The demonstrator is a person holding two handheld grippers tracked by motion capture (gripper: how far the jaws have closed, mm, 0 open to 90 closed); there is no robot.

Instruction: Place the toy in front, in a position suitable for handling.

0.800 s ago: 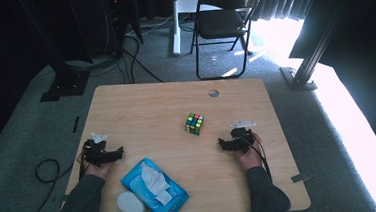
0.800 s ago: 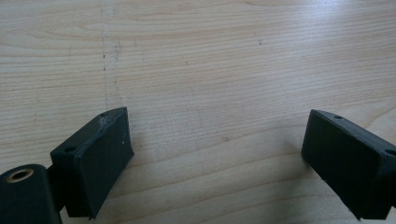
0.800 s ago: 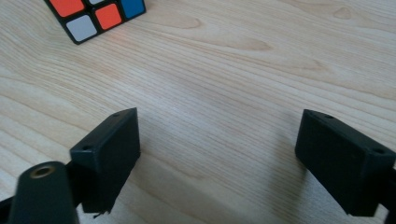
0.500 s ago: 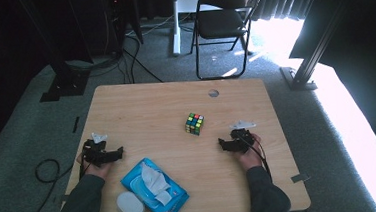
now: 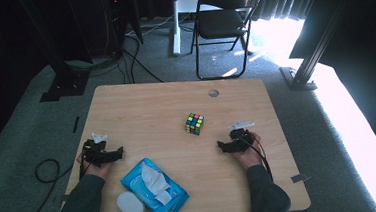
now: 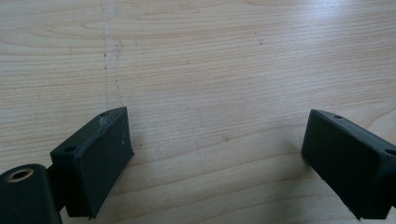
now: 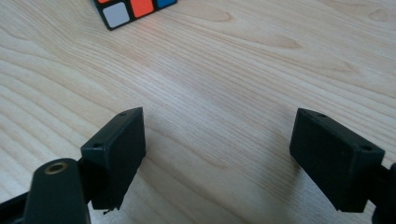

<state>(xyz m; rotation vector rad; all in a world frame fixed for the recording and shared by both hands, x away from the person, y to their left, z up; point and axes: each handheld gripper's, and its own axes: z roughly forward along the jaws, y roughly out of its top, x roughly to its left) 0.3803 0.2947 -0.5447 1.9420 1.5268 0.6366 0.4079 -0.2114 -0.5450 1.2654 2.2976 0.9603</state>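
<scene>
A scrambled colour cube (image 5: pixel 194 123) stands near the middle of the wooden table (image 5: pixel 146 114); its bottom corner also shows at the top of the right gripper view as the cube (image 7: pixel 133 10). My left gripper (image 5: pixel 120 152) rests low on the table at the left, open, with bare wood between its jaws (image 6: pixel 217 154). At the right, my right gripper (image 5: pixel 221 146) points toward the table's middle, a short way from the cube, and stands open with nothing between its jaws (image 7: pixel 217 154).
A blue pack of wet wipes (image 5: pixel 154 184) lies at the table's front, a white tissue sticking out of it, with a white oval lid (image 5: pixel 129 204) beside it. A small round hole (image 5: pixel 213 92) marks the table's far side. A folding chair (image 5: pixel 223 26) stands beyond.
</scene>
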